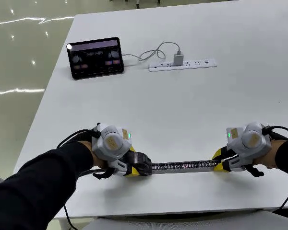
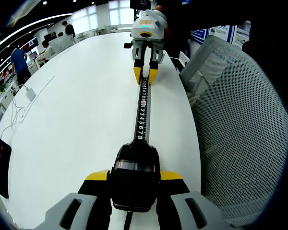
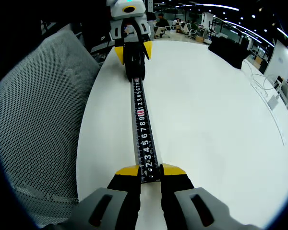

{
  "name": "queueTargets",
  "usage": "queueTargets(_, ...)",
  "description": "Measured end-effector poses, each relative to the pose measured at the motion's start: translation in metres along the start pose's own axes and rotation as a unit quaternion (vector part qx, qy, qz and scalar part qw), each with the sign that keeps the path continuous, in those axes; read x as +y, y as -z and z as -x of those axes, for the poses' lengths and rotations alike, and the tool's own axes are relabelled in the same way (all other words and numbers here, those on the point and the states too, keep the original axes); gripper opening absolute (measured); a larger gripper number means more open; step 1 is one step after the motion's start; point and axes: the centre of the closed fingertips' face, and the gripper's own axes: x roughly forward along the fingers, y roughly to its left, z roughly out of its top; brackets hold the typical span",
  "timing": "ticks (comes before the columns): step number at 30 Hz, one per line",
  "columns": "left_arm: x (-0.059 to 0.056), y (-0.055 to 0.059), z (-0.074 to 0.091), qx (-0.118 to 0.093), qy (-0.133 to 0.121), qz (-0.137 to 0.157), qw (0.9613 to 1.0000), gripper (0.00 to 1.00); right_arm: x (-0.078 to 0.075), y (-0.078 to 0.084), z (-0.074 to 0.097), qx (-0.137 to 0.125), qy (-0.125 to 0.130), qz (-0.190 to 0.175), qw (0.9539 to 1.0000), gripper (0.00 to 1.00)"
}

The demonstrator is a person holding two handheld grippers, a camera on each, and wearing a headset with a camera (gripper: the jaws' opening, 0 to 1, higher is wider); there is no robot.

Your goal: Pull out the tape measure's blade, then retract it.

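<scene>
A black tape measure case point(image 1: 138, 164) point(image 2: 133, 175) lies on the white table point(image 1: 182, 110), and my left gripper point(image 1: 129, 167) point(image 2: 134, 178) is shut on it. Its grey numbered blade point(image 1: 182, 166) point(image 2: 141, 108) point(image 3: 141, 127) runs flat along the table's near edge to my right gripper point(image 1: 217, 163) point(image 3: 148, 173), which is shut on the blade's end. In the left gripper view the right gripper point(image 2: 145, 74) sits at the blade's far end. In the right gripper view the left gripper point(image 3: 133, 51) holds the case point(image 3: 134, 64) far off.
A dark tablet point(image 1: 95, 57) stands at the back left of the table. A white power strip point(image 1: 182, 64) with a charger and cable lies behind centre. A grey mesh chair point(image 2: 240, 124) point(image 3: 38, 129) sits just off the table's near edge.
</scene>
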Motion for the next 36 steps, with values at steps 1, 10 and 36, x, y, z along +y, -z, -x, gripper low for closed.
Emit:
queueTargets(1,0.0,0.0,0.0,0.0,0.0,0.0,1.0,0.32,0.0,0.0,0.0,0.0,0.0,-0.001,1.0,0.1)
queueTargets(10,0.0,0.0,0.0,-0.001,0.001,0.0,1.0,0.32,0.001,0.002,0.003,0.001,0.002,-0.004,1.0,0.1)
queueTargets(36,0.0,-0.001,0.001,-0.001,-0.001,0.002,1.0,0.32,0.002,0.011,0.012,0.005,0.007,-0.011,0.9999,0.1)
